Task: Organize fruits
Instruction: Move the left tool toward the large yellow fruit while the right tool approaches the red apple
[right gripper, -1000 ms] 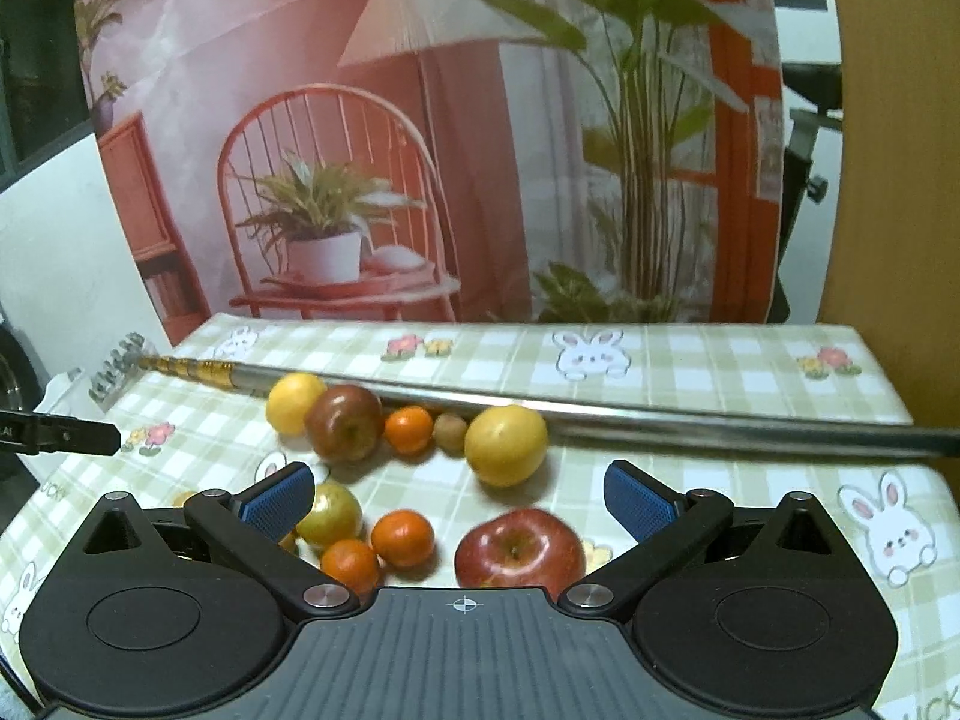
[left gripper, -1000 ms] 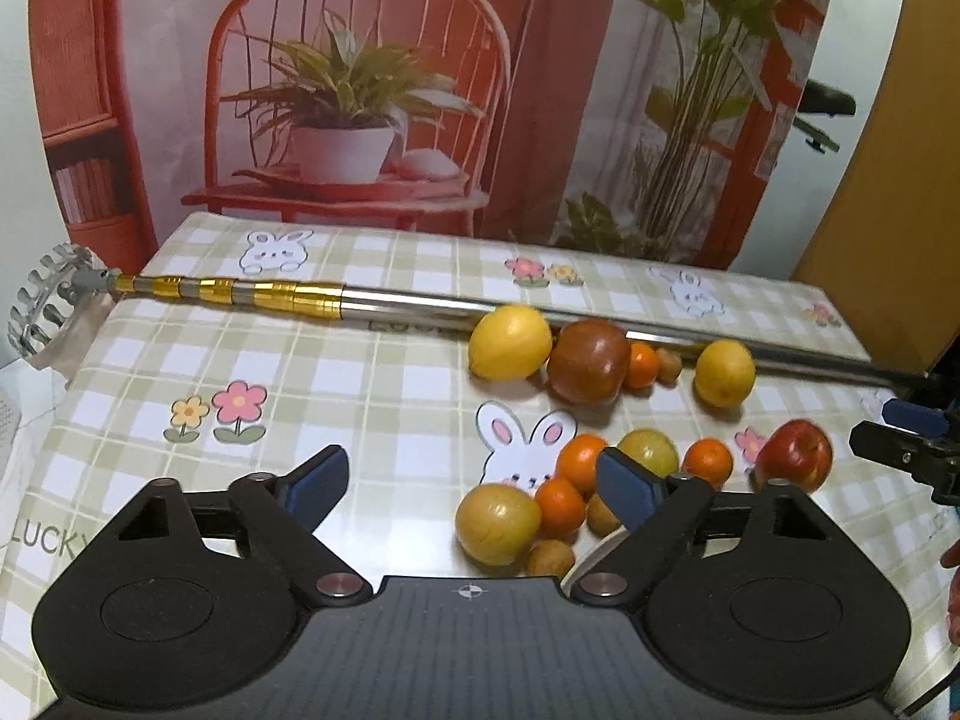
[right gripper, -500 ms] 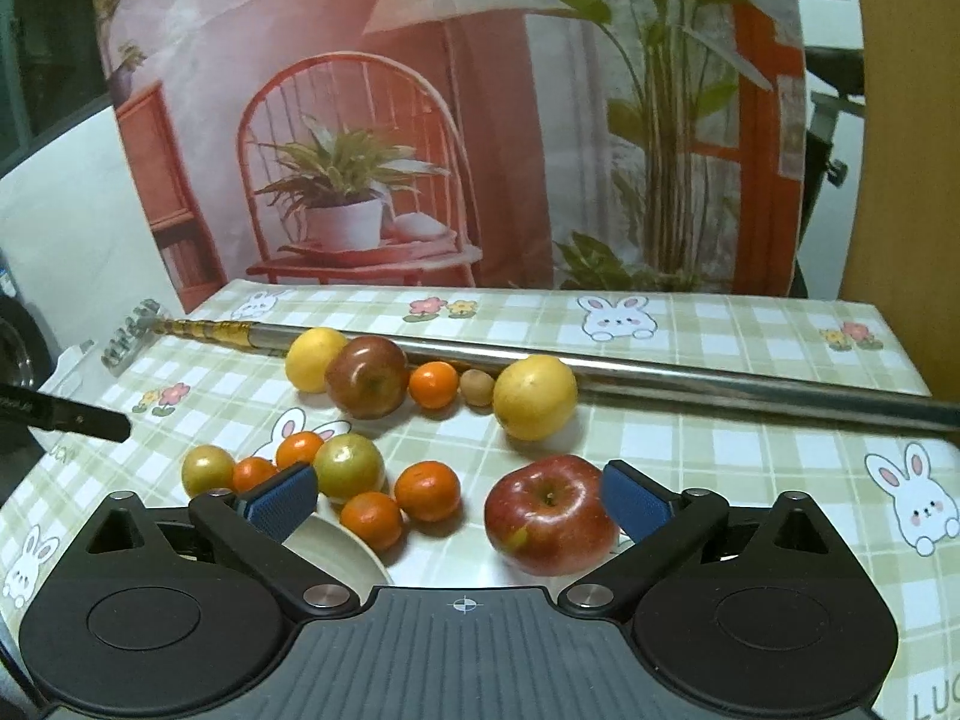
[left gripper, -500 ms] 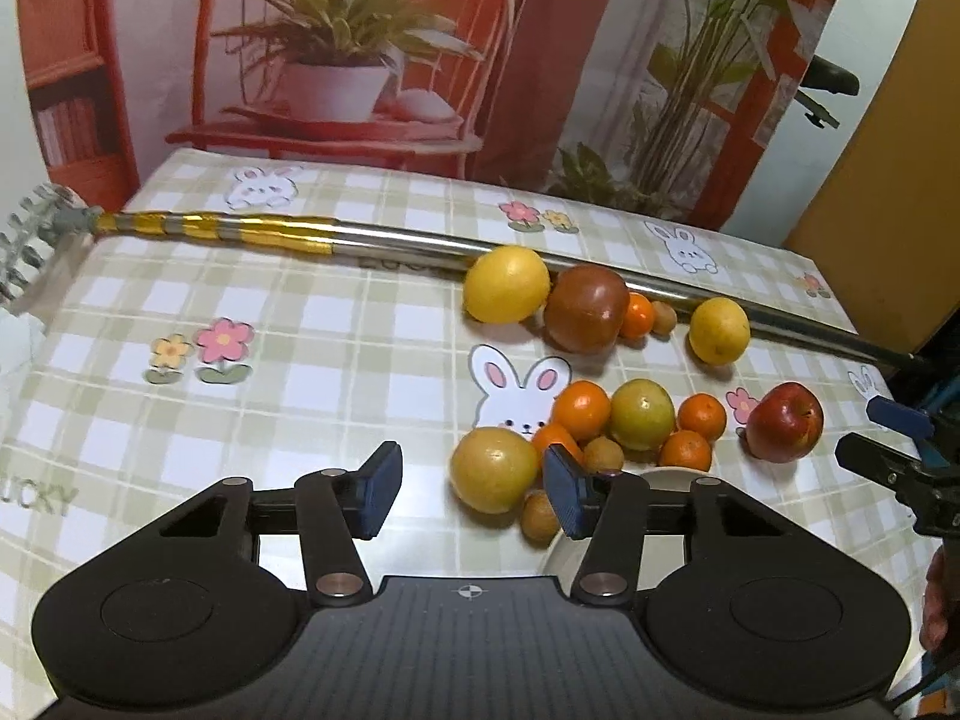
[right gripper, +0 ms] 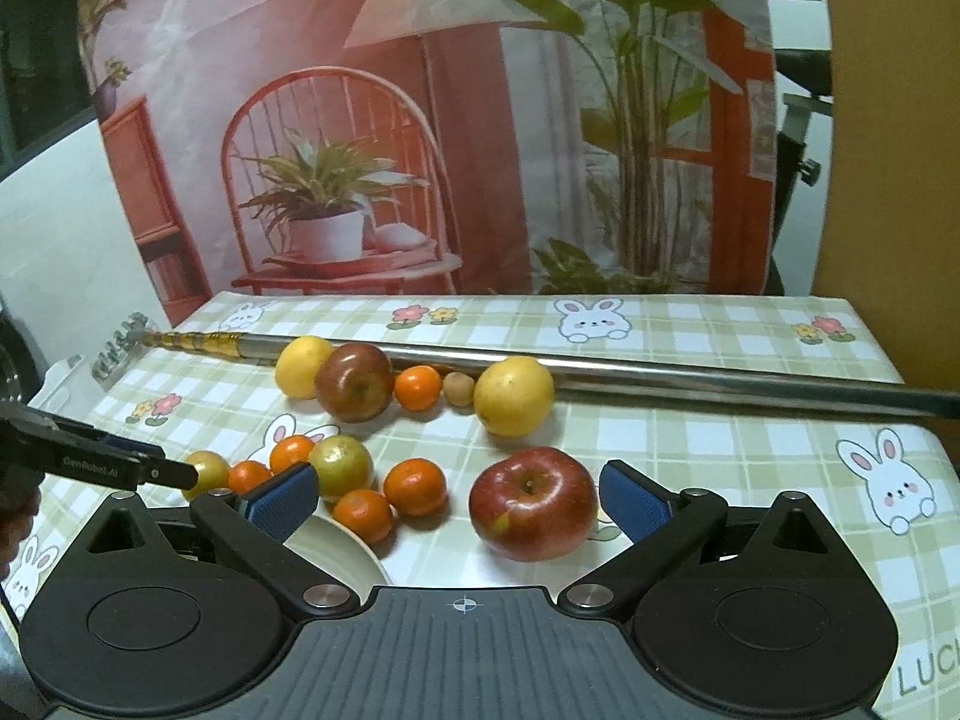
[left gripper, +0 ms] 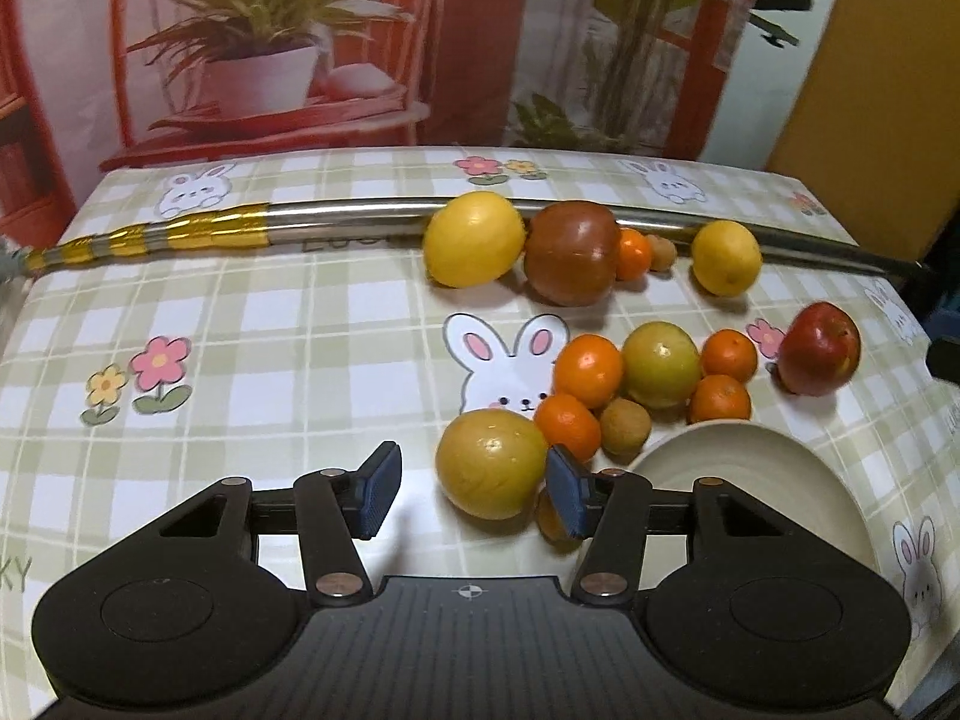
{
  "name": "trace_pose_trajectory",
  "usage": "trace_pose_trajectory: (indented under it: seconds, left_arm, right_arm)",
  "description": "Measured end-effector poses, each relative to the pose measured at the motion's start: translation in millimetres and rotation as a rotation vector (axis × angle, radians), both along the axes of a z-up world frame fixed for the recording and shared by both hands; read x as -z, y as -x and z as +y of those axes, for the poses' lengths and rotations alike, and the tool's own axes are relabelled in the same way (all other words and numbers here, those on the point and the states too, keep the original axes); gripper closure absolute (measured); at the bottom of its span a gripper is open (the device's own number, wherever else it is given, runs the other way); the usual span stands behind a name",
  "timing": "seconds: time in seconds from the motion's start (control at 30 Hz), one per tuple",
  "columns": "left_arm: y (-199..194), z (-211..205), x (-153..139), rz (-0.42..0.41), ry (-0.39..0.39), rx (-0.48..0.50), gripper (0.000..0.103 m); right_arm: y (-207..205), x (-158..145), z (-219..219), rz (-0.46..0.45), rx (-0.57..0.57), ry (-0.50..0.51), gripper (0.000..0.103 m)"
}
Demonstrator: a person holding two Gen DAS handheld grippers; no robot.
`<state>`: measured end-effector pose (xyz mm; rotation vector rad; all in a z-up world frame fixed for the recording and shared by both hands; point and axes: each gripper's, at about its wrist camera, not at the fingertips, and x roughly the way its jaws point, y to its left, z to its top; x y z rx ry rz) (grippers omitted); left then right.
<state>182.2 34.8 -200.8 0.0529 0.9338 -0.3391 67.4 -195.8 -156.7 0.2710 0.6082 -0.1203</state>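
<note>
Several fruits lie on the checked tablecloth. In the left wrist view my left gripper [left gripper: 474,489] is open, its right pad beside a yellow-green fruit [left gripper: 490,471] that sits partly between the jaws. Oranges [left gripper: 587,371] and a green fruit [left gripper: 660,363] cluster behind it, near a cream bowl [left gripper: 798,480]. In the right wrist view my right gripper [right gripper: 459,498] is open around a red apple [right gripper: 533,502], not touching it. The left gripper's fingers [right gripper: 120,467] show at the left by the yellow-green fruit [right gripper: 210,468].
A long metal pole [left gripper: 360,217] with gold tape lies across the far side; two lemons [left gripper: 474,238], a dark apple [left gripper: 571,252], a small orange and a brown fruit rest against it. A printed backdrop stands behind the table. The bowl [right gripper: 336,552] sits under my right gripper's left finger.
My left gripper moved forward and down to the yellow-green fruit, narrowed, then widened a little. My right gripper moved closer, so the red apple now sits between its open jaws.
</note>
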Motion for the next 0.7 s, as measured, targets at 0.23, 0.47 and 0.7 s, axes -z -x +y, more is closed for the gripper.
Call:
trace_pose_trajectory:
  seconds: [0.23,0.47,0.7]
  left_arm:
    - [-4,-9,12,-0.019,-0.043,0.064,0.046]
    - [-9,-1,17,-0.021,0.012,0.054,0.052]
    - [-13,6,21,-0.004,0.072,0.033,0.054]
  right_arm:
    - [1,-5,4,0.000,0.019,-0.010,0.003]
    - [-2,-16,13,-0.003,0.020,0.031,0.003]
    - [-2,-17,20,0.004,0.013,0.033,0.003]
